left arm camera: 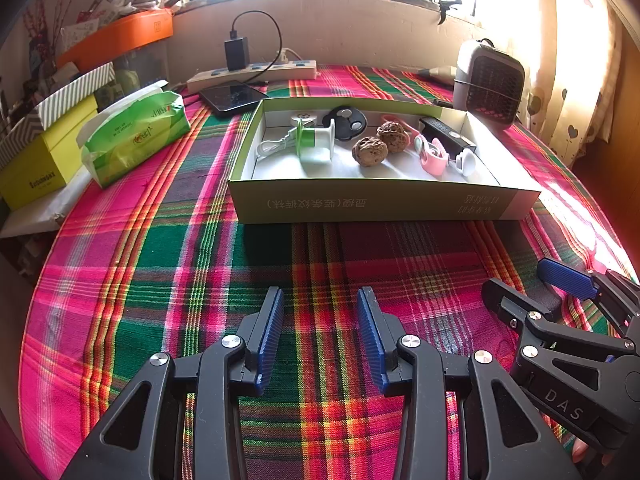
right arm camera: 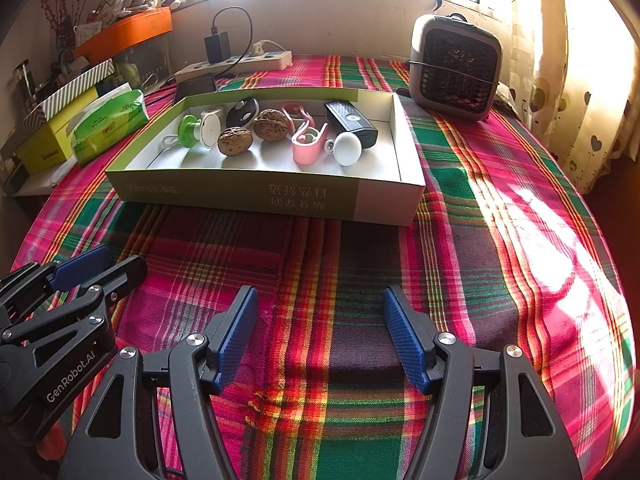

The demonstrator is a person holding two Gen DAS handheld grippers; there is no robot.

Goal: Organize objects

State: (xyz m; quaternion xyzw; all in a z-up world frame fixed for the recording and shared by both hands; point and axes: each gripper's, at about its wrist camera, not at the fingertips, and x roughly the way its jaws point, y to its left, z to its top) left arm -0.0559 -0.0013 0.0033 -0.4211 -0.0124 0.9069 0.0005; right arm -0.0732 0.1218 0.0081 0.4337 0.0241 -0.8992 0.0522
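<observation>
A shallow green cardboard box [left arm camera: 380, 202] [right arm camera: 240, 196] lies on the plaid tablecloth. Inside it are a green-and-white cable reel [left arm camera: 314, 138] [right arm camera: 200, 130], a black round device [left arm camera: 346, 122] [right arm camera: 242, 112], two walnuts [left arm camera: 370, 151] [right arm camera: 235, 141], a pink clip [left arm camera: 432, 154] [right arm camera: 306, 142], a white ball-shaped item [right arm camera: 347, 148] and a black remote-like device [left arm camera: 448, 136] [right arm camera: 352, 122]. My left gripper [left arm camera: 320, 312] [right arm camera: 100, 264] is open and empty, low over the cloth in front of the box. My right gripper [right arm camera: 320, 308] [left arm camera: 524, 280] is open and empty beside it.
A green tissue pack [left arm camera: 136, 136] and yellow box [left arm camera: 36, 168] lie at the left. A phone [left arm camera: 234, 98], power strip [left arm camera: 252, 72] and charger sit behind the box. A small grey heater [left arm camera: 490, 80] [right arm camera: 456, 66] stands at the back right. A curtain hangs on the right.
</observation>
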